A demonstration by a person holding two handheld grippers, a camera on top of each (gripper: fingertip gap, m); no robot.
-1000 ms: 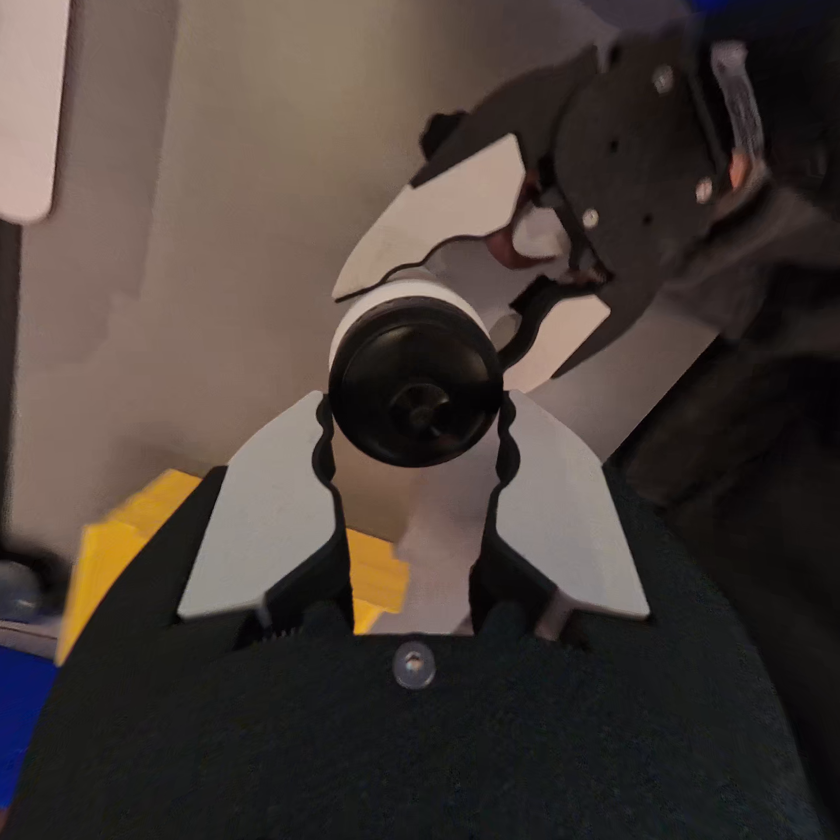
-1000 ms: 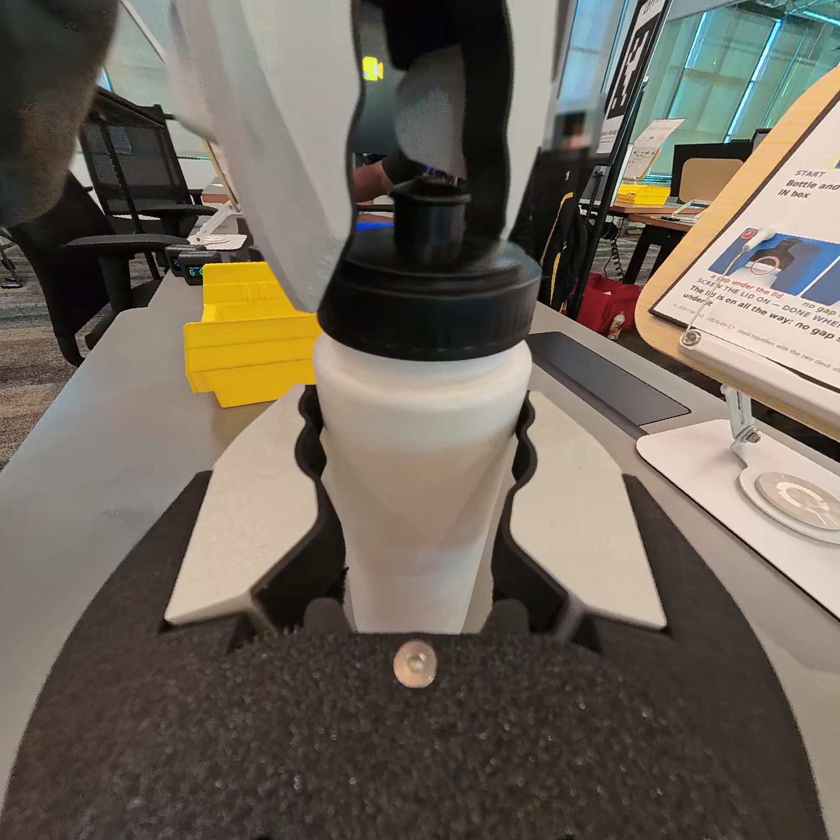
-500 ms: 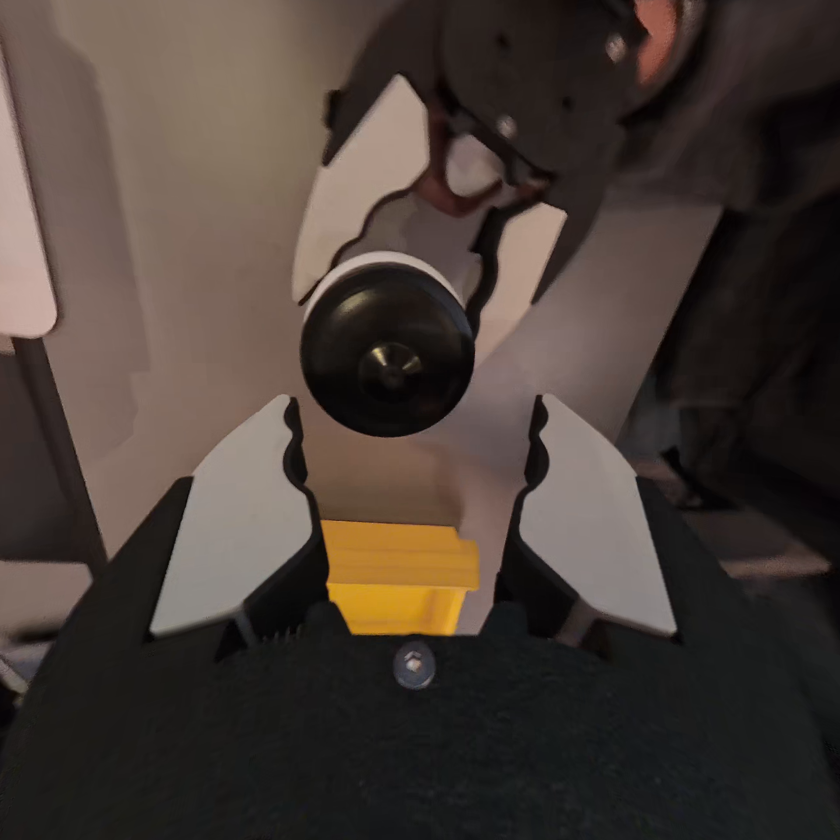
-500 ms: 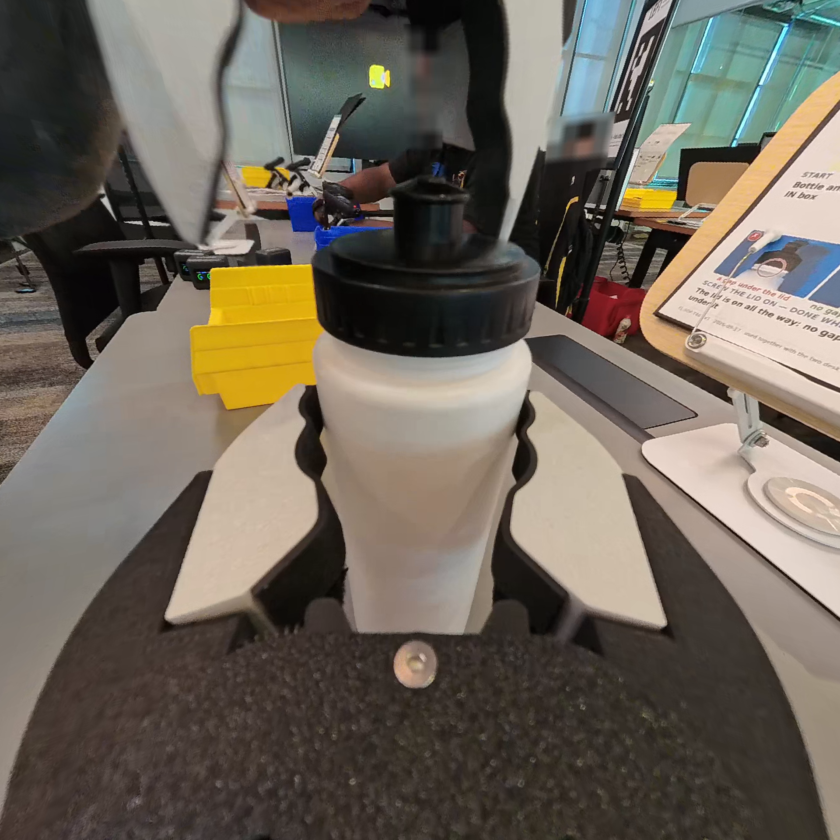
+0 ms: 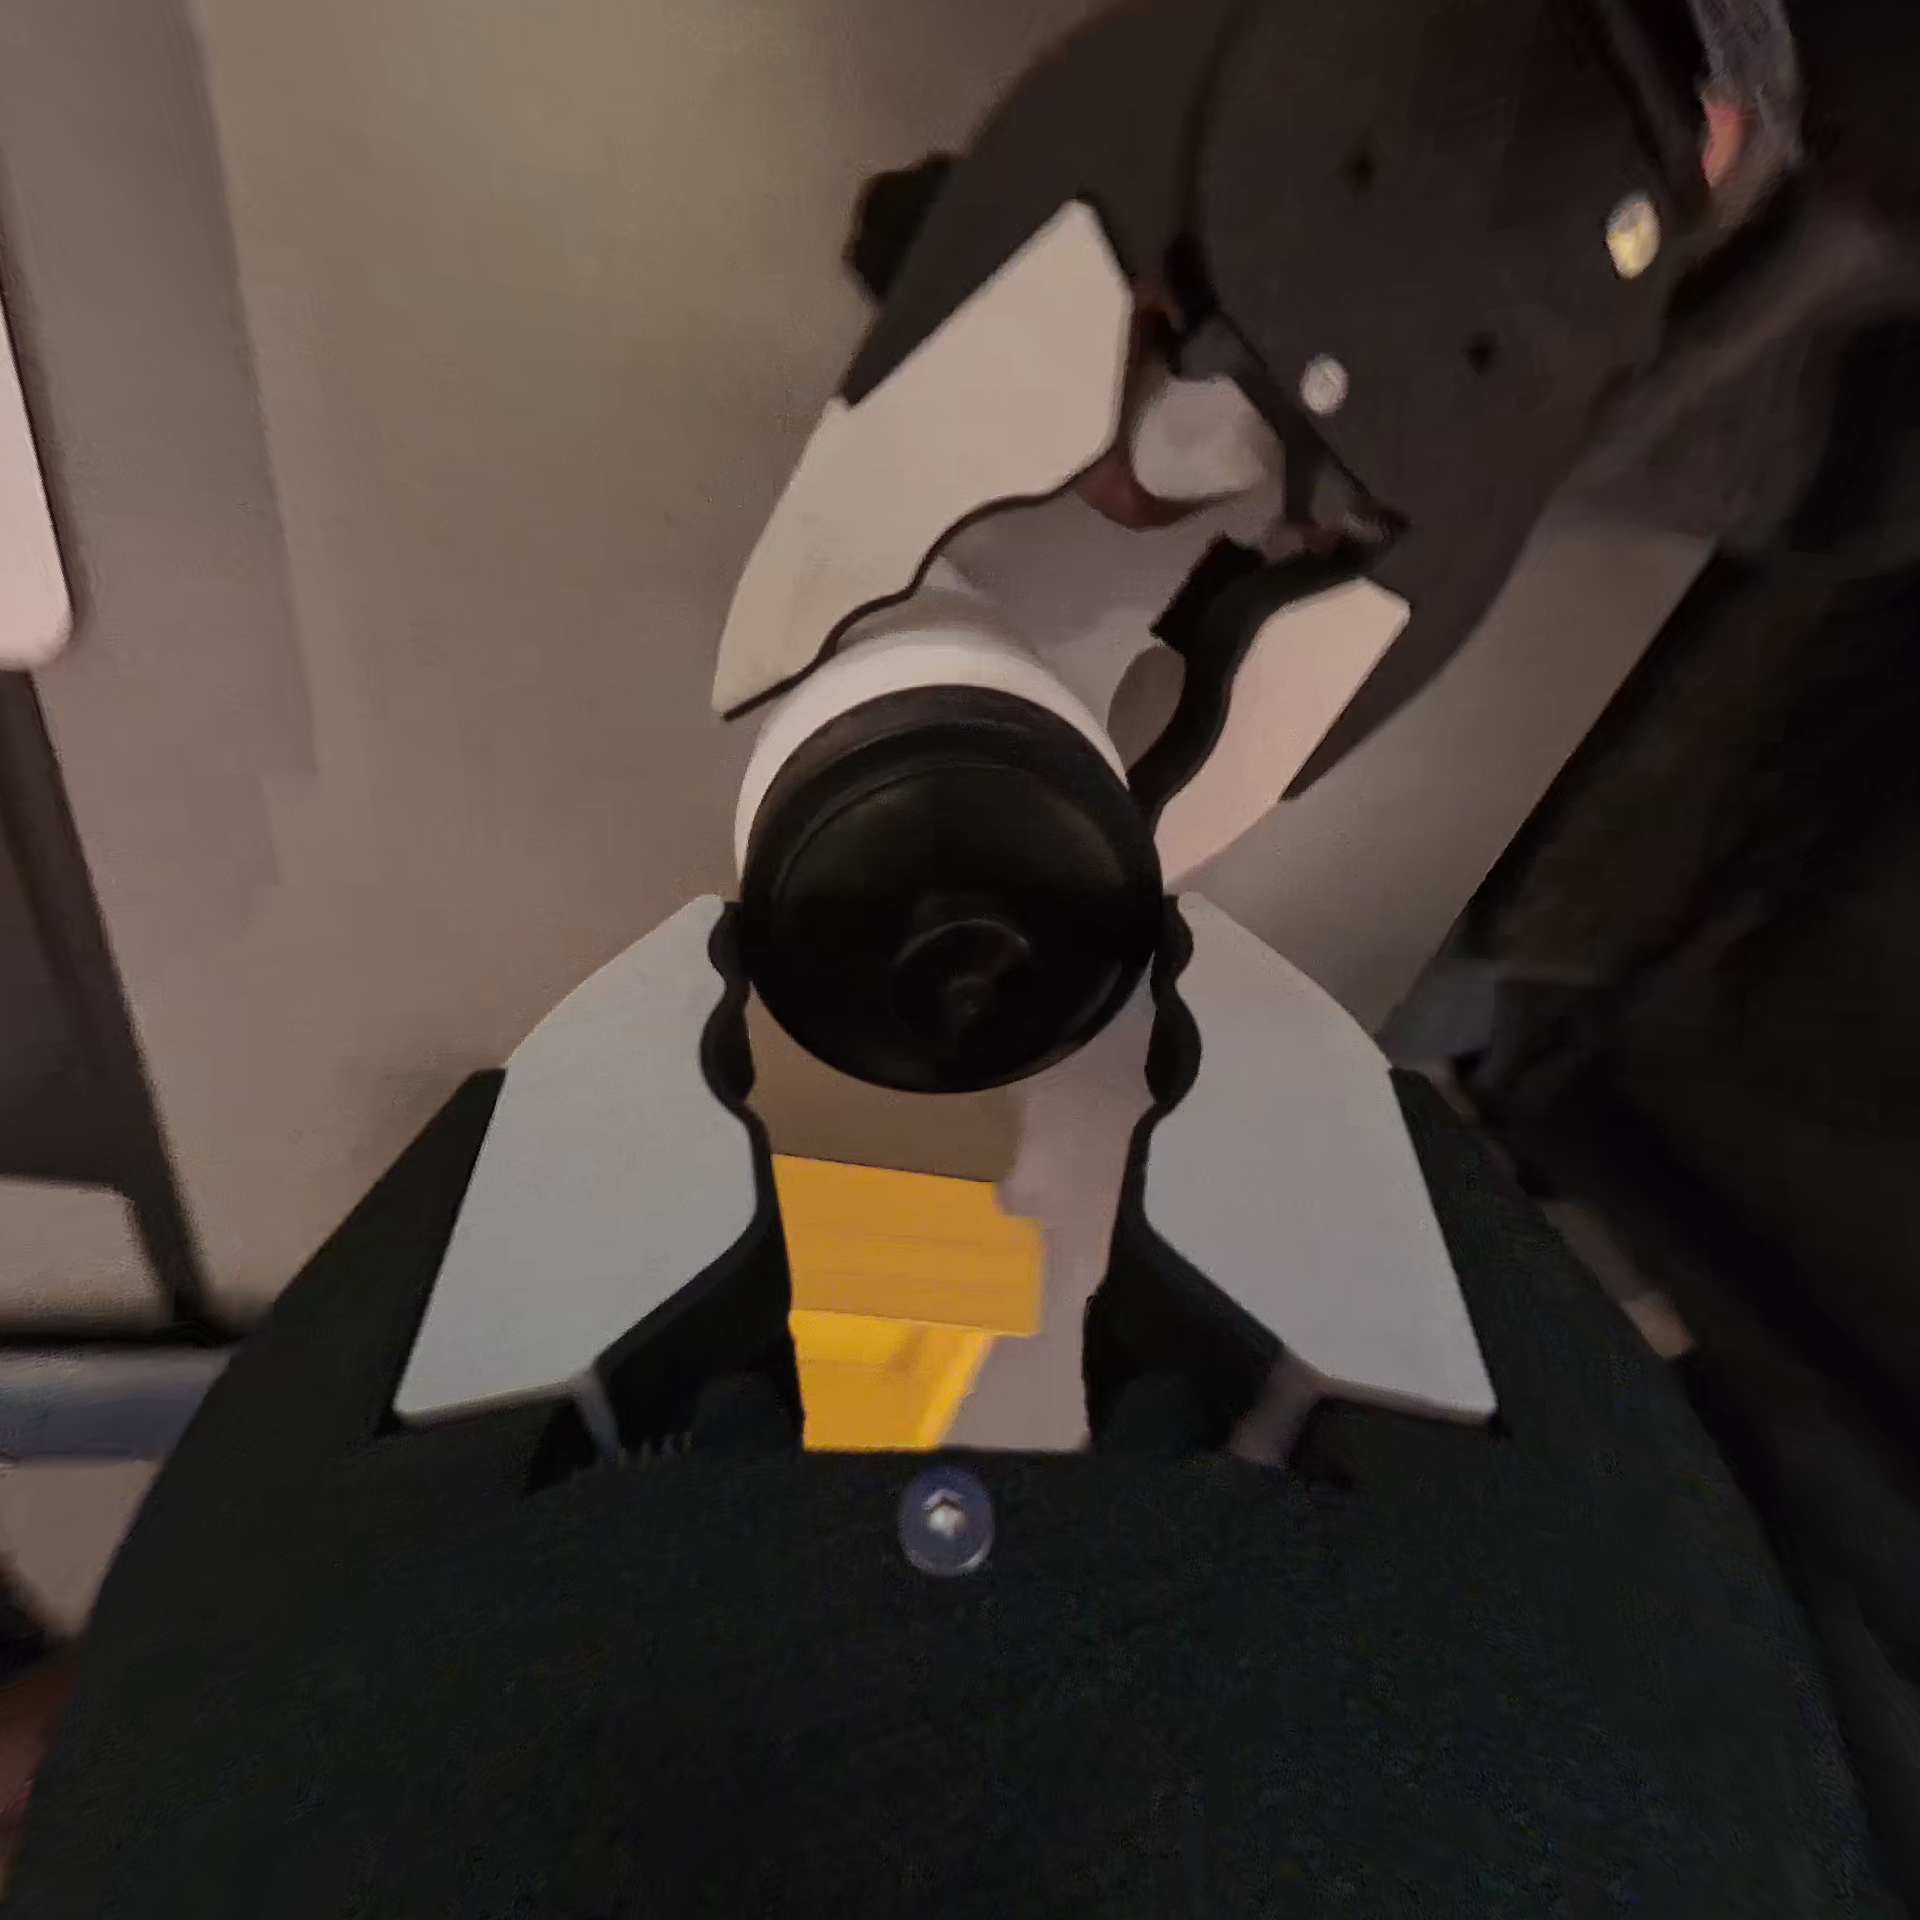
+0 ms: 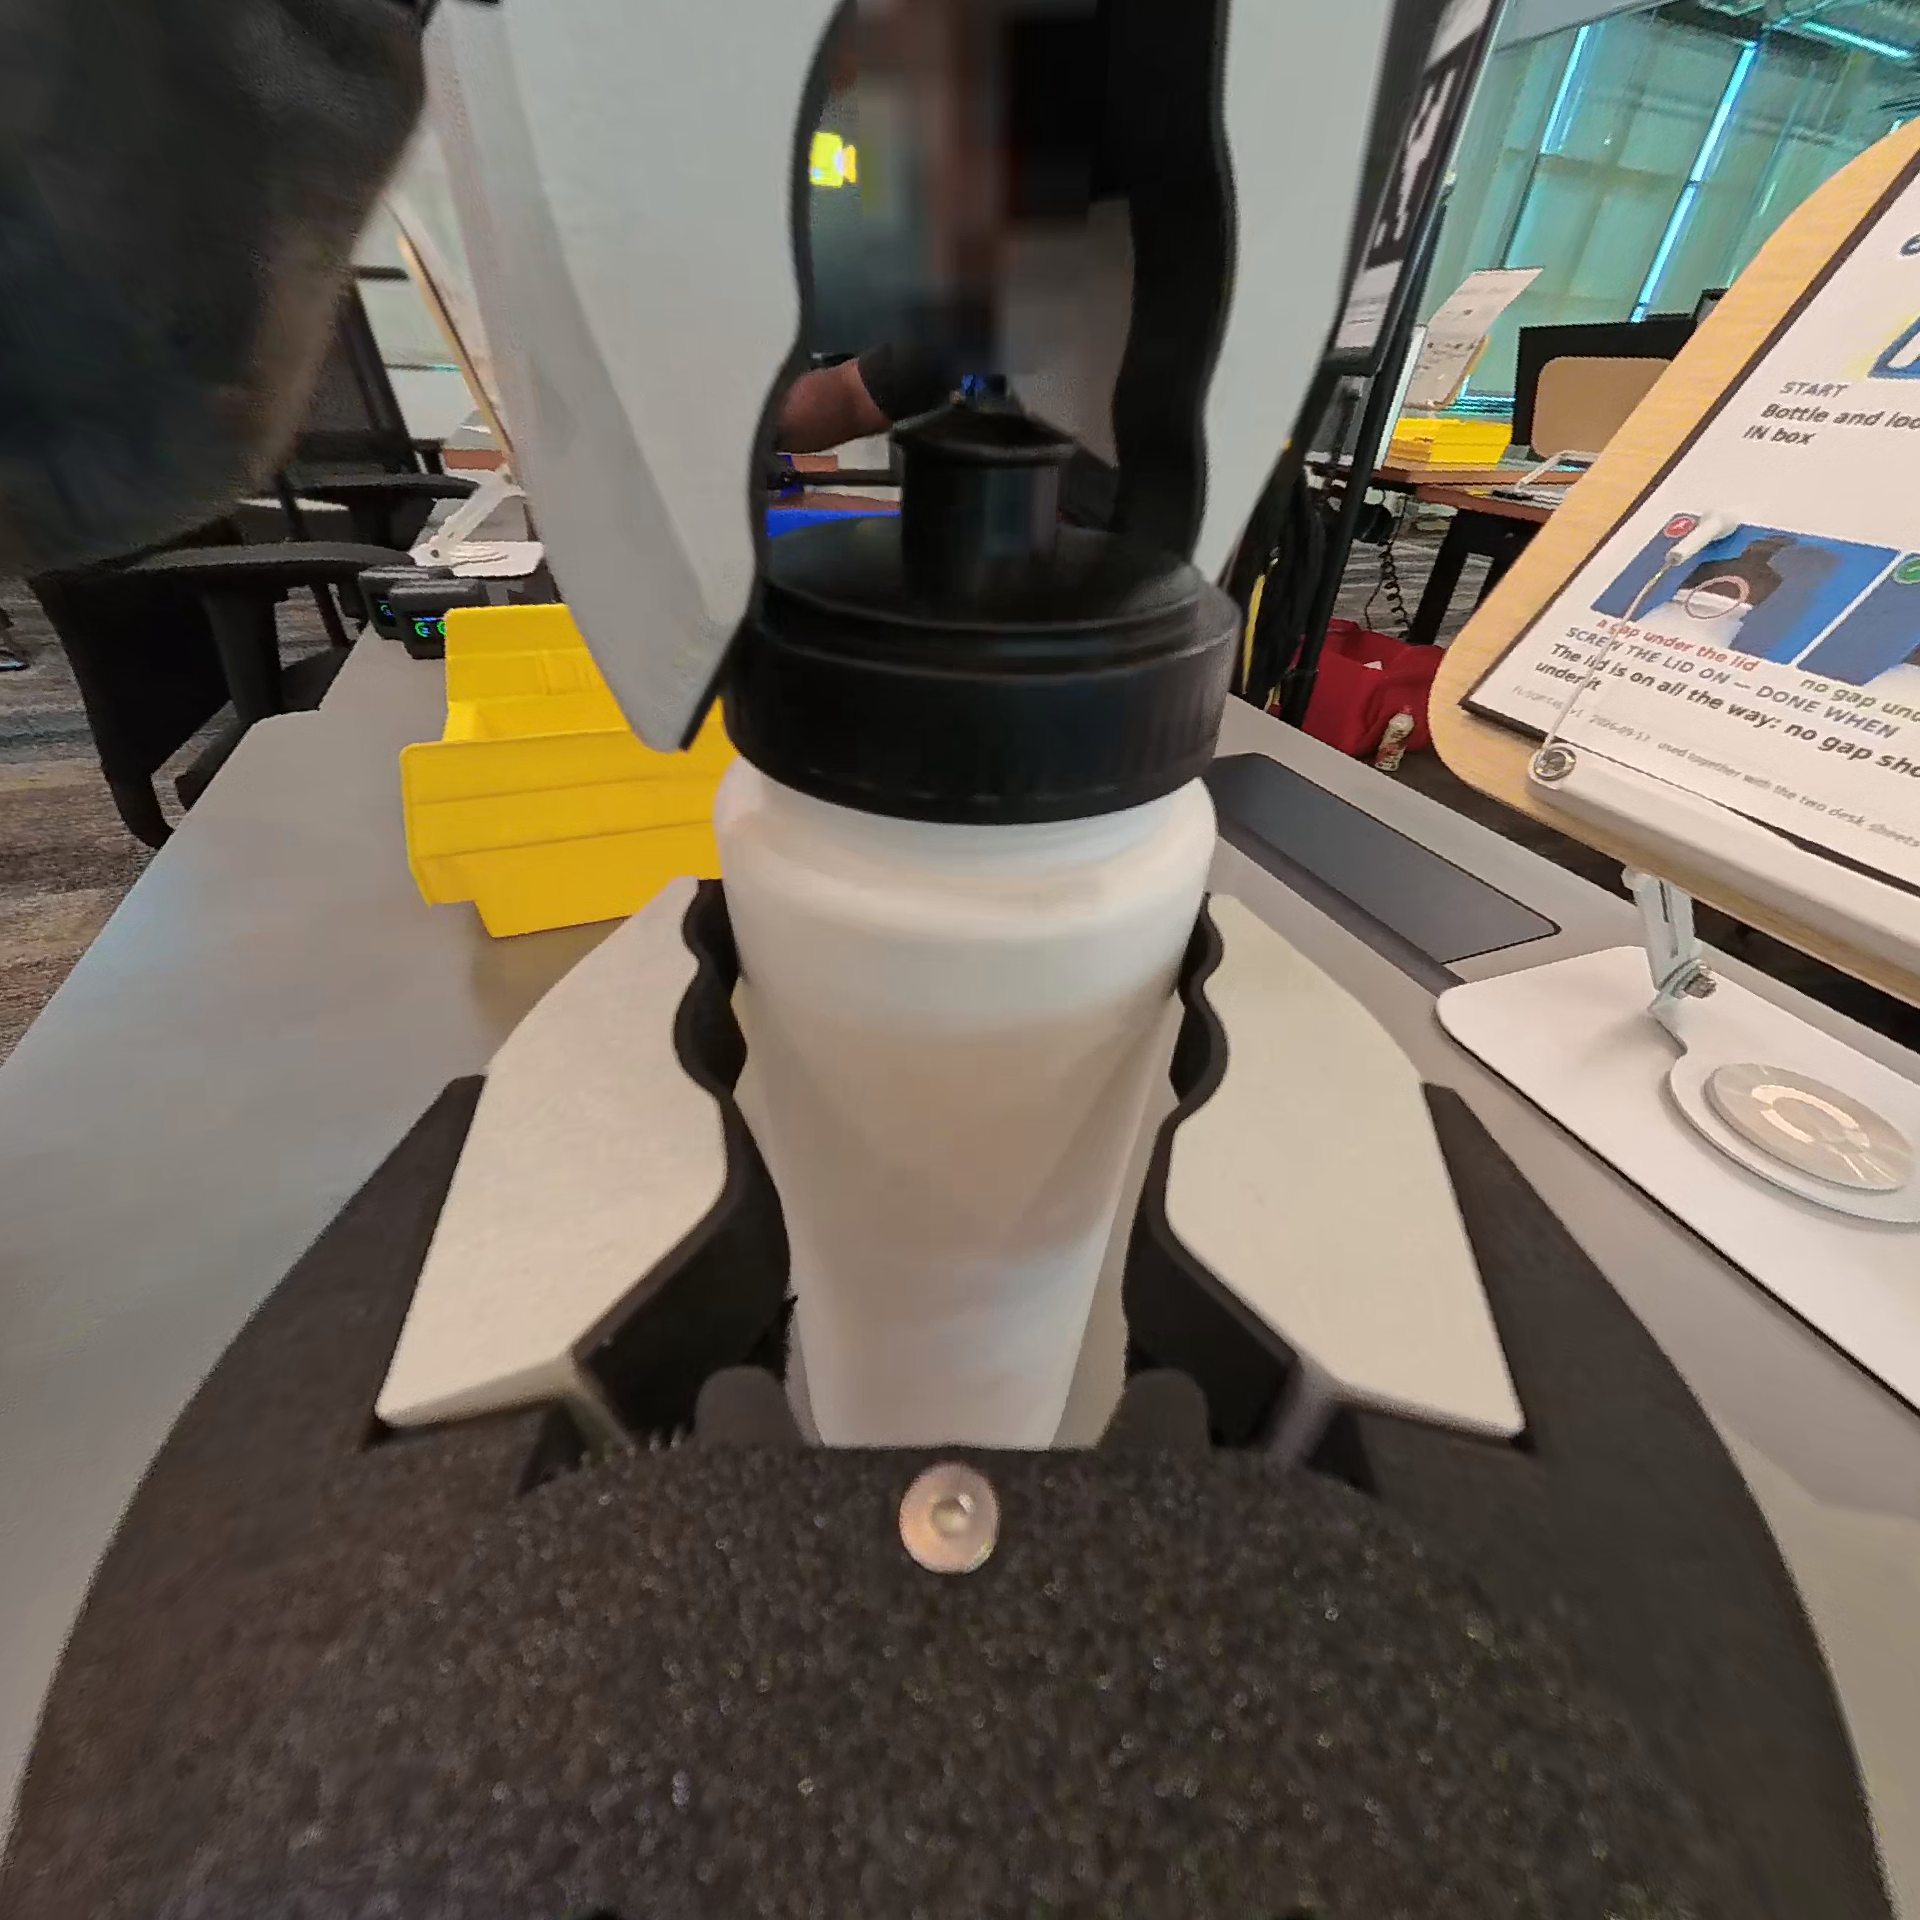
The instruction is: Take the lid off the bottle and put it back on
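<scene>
A white bottle [image 6: 966, 1039] stands upright with its black lid [image 6: 982, 707] on. My right gripper [image 6: 956, 925] is shut on the bottle's body below the lid. My left gripper [image 5: 948, 925] comes down from above and is shut on the lid [image 5: 951, 894], with a fingertip against its rim on each side. In the right wrist view, the left gripper's white fingers [image 6: 623, 312] reach down on either side of the lid's spout. In the left wrist view, the right gripper's fingers [image 5: 935, 447] hold the white bottle body [image 5: 914, 665] behind the lid.
A yellow bin [image 6: 540, 810] sits on the grey table [image 6: 208, 987] behind the bottle, to the left. An instruction board on a stand [image 6: 1714, 582] with a white base [image 6: 1558, 1039] is to the right. A dark panel [image 6: 1371, 862] is set in the table. Chairs and desks stand beyond.
The left gripper held the lid one second ago, opened and drew back from it half a second ago, and has now closed on the lid again. The right gripper kept holding the bottle still.
</scene>
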